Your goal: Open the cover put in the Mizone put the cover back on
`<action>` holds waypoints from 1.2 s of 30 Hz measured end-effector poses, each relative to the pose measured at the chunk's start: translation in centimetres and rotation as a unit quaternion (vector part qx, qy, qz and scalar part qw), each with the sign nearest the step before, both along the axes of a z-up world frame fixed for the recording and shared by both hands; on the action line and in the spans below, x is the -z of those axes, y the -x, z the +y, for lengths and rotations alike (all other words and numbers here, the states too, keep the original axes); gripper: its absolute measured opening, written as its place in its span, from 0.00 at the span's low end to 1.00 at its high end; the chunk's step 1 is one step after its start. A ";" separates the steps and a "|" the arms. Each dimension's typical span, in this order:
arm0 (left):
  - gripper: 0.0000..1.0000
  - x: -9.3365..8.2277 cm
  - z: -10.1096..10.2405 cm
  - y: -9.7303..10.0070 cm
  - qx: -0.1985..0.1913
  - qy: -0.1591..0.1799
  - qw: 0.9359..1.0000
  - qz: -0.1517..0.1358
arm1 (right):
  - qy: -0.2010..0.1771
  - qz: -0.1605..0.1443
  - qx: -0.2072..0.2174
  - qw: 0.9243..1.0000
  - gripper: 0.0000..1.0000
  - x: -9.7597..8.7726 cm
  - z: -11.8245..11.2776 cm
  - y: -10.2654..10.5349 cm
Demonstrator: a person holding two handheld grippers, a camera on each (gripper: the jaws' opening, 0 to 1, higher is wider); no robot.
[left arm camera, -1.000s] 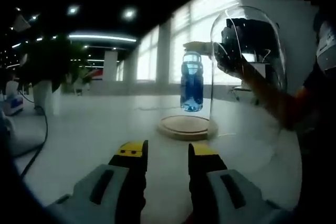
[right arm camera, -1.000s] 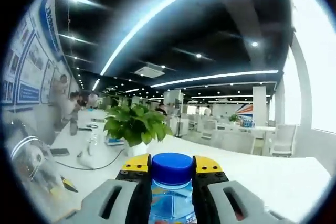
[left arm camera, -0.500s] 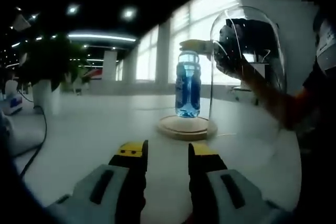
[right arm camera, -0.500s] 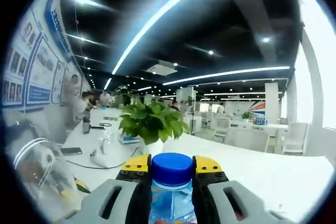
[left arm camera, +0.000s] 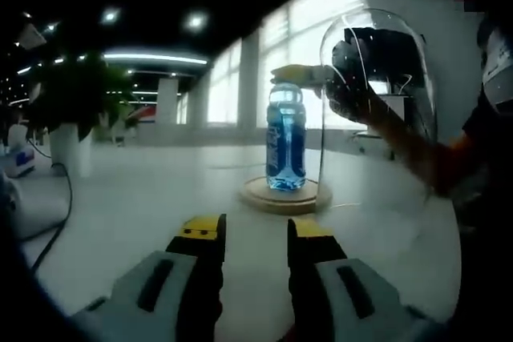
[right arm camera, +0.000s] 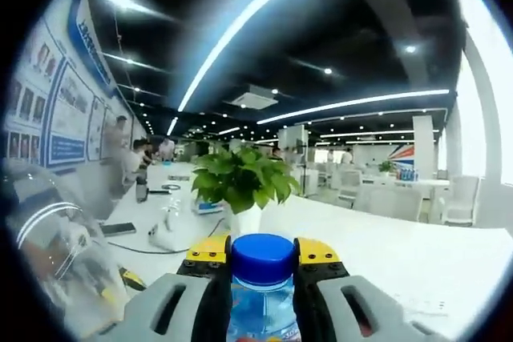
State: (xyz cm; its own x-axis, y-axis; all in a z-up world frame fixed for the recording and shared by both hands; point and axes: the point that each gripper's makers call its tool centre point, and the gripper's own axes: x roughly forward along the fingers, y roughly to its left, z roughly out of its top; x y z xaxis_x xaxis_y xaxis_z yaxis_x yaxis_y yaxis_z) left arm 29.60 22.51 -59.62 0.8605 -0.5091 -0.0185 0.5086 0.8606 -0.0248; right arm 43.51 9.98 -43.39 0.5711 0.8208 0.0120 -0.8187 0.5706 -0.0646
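A blue Mizone bottle with a blue cap now stands upright with its bottom on, or just above, a round wooden base on a white table. A second ago it hung in the air above that base; half a second ago it was lower; now it has come all the way down. The right gripper is clamped on the bottle's neck just under the cap, its yellow-tipped jaws pressed against both sides. In the left gripper view that same gripper reaches in from the right, high on the bottle.

The glass dome cover stands off the base, just to the right of the bottle and partly in front of the person's arm.

The left gripper hovers low over the table, near the base but apart from it, its jaws parted and holding nothing.

Judging from this, the bottle is placed or nearly so. What seems left is letting go of the neck and setting the dome back over it.

Beyond, a potted green plant sits on the table, and people stand along the far wall.
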 end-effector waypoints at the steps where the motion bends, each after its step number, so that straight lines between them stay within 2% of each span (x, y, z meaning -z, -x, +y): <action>1: 0.23 0.0 0.0 0.0 0.000 0.000 1.000 0.000 | 0.006 0.004 -0.003 1.000 0.23 0.2 0.0 0.0; 11: 0.23 -0.1 -0.1 0.1 0.004 0.000 1.000 -0.001 | 0.009 -0.004 -0.013 1.000 0.23 0.1 -0.3 0.2; 36: 0.23 -0.1 -0.1 0.1 0.002 0.002 1.000 -0.002 | 0.004 0.001 -0.014 1.000 0.24 0.1 -0.5 0.3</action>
State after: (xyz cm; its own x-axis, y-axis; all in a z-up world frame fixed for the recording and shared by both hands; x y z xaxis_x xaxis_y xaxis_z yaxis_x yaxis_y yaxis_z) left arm 29.47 22.45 -59.49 0.8584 -0.5128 -0.0122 0.5124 0.8584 -0.0259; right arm 43.22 9.51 -43.52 0.5484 0.8362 0.0034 -0.8342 0.5473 -0.0669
